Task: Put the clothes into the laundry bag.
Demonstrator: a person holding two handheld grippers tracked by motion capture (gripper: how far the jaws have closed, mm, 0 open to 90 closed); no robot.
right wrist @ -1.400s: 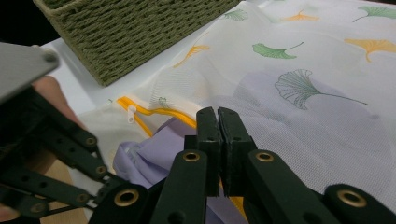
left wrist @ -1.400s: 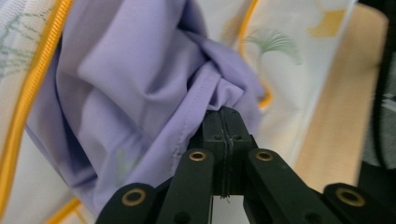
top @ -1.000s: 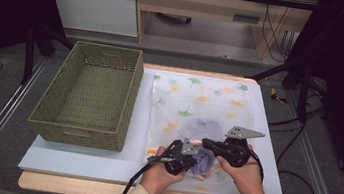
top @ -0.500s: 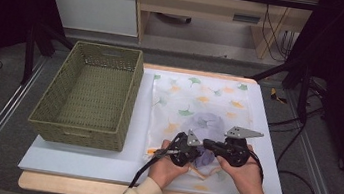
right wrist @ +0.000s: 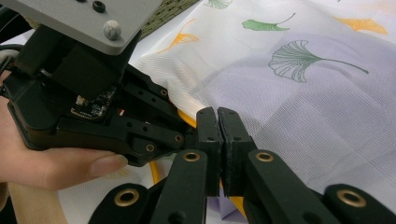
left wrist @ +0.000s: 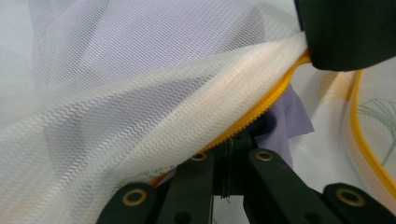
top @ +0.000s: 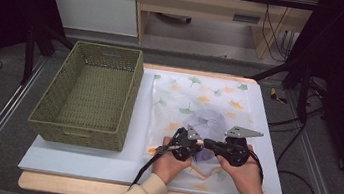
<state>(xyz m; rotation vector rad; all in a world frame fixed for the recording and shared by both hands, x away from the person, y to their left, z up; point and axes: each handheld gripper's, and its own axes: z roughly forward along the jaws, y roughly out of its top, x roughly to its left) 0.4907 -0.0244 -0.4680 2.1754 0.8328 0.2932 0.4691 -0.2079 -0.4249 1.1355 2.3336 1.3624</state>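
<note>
we are pinching the mesh bag at its near edge on the table, left gripper clamping the yellow zipper, right gripper pressing shut on the mesh just beside it, purple cloth lying inside, basket sitting to the left

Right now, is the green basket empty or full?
Empty. The high view shows the bare woven bottom of the green basket; the mesh bag lies beside it.
</note>
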